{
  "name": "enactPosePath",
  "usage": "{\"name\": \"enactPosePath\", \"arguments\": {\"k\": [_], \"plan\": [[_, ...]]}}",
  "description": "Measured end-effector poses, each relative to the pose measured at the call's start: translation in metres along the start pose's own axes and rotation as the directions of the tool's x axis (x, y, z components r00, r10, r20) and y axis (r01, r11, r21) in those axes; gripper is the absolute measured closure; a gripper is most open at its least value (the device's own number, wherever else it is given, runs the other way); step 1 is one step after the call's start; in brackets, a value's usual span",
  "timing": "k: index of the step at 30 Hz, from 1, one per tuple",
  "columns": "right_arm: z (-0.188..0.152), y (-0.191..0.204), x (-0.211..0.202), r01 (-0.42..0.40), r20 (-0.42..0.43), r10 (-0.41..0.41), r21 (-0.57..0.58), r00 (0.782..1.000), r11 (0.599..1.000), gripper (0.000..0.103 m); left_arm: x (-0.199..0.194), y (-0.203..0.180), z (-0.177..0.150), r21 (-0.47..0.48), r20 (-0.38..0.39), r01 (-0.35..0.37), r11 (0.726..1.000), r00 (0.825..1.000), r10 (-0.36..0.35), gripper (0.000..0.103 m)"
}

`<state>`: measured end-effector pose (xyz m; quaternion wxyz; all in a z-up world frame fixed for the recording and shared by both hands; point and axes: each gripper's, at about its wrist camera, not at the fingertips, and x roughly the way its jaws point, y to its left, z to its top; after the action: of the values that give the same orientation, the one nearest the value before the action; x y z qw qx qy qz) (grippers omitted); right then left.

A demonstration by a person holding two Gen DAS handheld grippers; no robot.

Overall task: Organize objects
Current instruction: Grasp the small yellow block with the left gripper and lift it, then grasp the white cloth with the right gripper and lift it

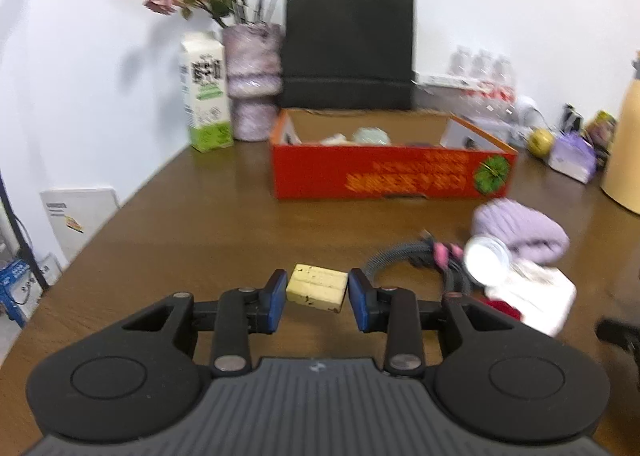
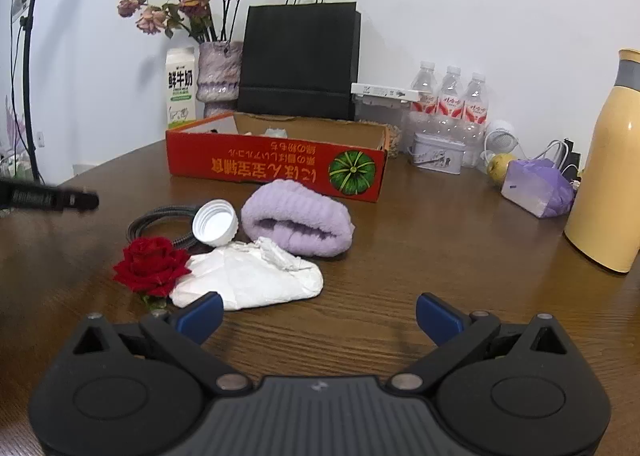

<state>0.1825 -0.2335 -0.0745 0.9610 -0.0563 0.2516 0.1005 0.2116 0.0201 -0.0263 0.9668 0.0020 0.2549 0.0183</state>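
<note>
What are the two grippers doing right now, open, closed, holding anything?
Left gripper: open around the yellow block, small gaps both sides, not gripping.
Right gripper: wide open, holding nothing.

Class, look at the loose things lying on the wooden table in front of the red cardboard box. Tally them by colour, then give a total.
White: 2, ribbed plastic cap, crumpled paper wad
Purple: 1, rolled fluffy towel
Red: 1, fabric rose
Black: 1, coiled braided cable
Yellow: 1, rectangular block
Total: 6

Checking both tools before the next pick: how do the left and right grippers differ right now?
The left gripper has its jaws narrowed around a yellow block, with slim gaps either side; the right gripper is spread wide over bare table, with nothing between its fingers. Both have blue pads.
</note>
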Motion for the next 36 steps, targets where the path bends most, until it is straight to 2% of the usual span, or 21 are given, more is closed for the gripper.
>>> {"name": "enactPosePath", "arguments": {"k": [5,8,11,15,18,22,25,29,31,36], "plan": [[0.0,0.005,0.007,0.004,-0.043,-0.005,-0.028,0.999,1.0,0.0,0.01,0.019,-0.002,-0.068,-0.005,0.007,0.998,1.0,-0.007,0.069],[0.001,0.007,0.01,-0.033,-0.043,0.031,-0.045,0.999,0.998,0.0,0.01,0.021,-0.008,-0.049,0.018,-0.004,0.999,1.0,0.004,0.069],[0.009,0.01,0.019,-0.014,-0.033,0.012,-0.078,0.999,0.997,0.0,0.007,0.02,-0.011,-0.036,0.042,0.016,0.999,0.999,-0.014,0.069],[0.027,0.014,0.036,-0.08,-0.069,0.074,-0.083,0.995,0.993,0.0,0.01,0.019,-0.013,-0.035,0.033,0.037,0.999,0.999,-0.036,0.069],[0.039,0.02,0.054,-0.113,-0.124,0.1,-0.1,0.987,0.988,0.0,0.011,0.021,-0.013,-0.044,0.029,0.054,0.998,0.998,-0.052,0.069],[0.048,0.026,0.077,-0.204,-0.194,0.187,-0.073,0.963,0.976,0.0,0.01,0.025,-0.013,-0.063,0.03,0.067,0.996,0.997,-0.065,0.069],[0.052,0.031,0.086,-0.203,-0.221,0.181,-0.083,0.958,0.976,0.0,0.009,0.025,-0.013,-0.066,0.035,0.072,0.995,0.997,-0.07,0.069],[0.052,0.024,0.097,-0.252,-0.256,0.236,-0.032,0.937,0.967,0.0,0.01,0.025,-0.013,-0.067,0.031,0.078,0.995,0.997,-0.076,0.069],[0.047,0.022,0.097,-0.278,-0.244,0.268,-0.005,0.932,0.961,0.0,0.01,0.026,-0.013,-0.07,0.032,0.081,0.994,0.996,-0.079,0.069],[0.036,0.035,0.083,-0.32,-0.206,0.304,-0.046,0.93,0.946,0.0,0.009,0.025,-0.013,-0.074,0.036,0.082,0.994,0.996,-0.08,0.069]]}}
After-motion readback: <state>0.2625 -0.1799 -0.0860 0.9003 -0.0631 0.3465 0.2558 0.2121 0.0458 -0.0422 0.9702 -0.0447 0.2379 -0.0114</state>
